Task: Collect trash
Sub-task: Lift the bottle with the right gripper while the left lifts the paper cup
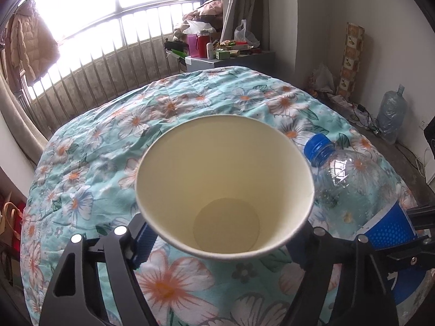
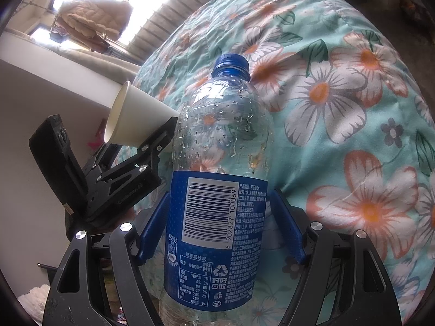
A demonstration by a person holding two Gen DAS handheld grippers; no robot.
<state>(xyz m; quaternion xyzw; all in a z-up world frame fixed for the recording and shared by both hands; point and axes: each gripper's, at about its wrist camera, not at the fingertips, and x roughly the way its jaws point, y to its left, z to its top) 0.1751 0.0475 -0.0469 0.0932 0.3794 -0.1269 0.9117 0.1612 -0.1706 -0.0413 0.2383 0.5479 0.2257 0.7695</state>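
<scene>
Above the floral-quilted bed, the left hand-held gripper grasps a white paper cup while, at its three o'clock, the right hand-held gripper clasps a clear, blue-labelled plastic bottle; both collected, neither yet binned.

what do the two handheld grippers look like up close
Both match: the left gripper and right gripper have black angular linkage arms with triangular cutouts and round silver pivot pins, ending in ribbed blue finger pads. No hands, sleeves or gripper cables show.
</scene>
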